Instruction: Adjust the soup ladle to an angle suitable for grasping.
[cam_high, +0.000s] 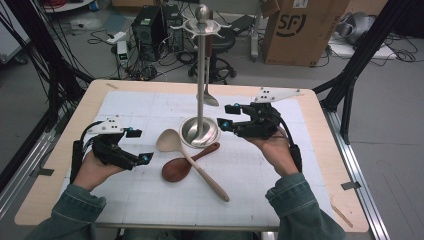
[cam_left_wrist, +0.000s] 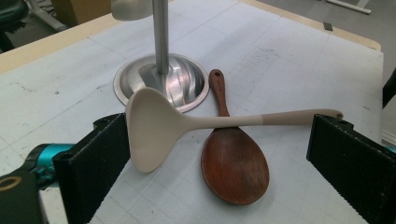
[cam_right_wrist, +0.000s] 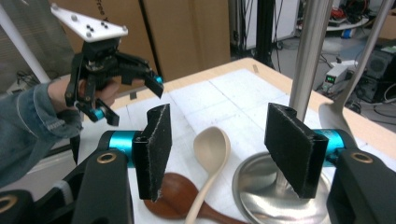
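A steel utensil stand (cam_high: 201, 75) rises from a round base at the middle of the white grid mat (cam_high: 250, 200), and a metal spoon (cam_high: 209, 95) hangs from it. In front of the base a cream ladle (cam_high: 187, 157) lies across a dark wooden spoon (cam_high: 177, 169). My left gripper (cam_high: 137, 145) is open, left of the ladle's bowl, with both utensils (cam_left_wrist: 154, 130) (cam_left_wrist: 236, 168) ahead of its jaws. My right gripper (cam_high: 226, 116) is open, just right of the stand's base, its pads (cam_right_wrist: 154, 149) apart with nothing between them; beyond them are the ladle (cam_right_wrist: 211, 149) and the pole (cam_right_wrist: 310, 51).
The wooden table (cam_high: 85, 105) ends close to the mat on all sides. Behind it on the floor stand a cardboard box (cam_high: 300, 30), a computer tower (cam_high: 150, 25), an office chair (cam_high: 220, 45) and loose cables. Black frame posts (cam_high: 360, 55) flank the table.
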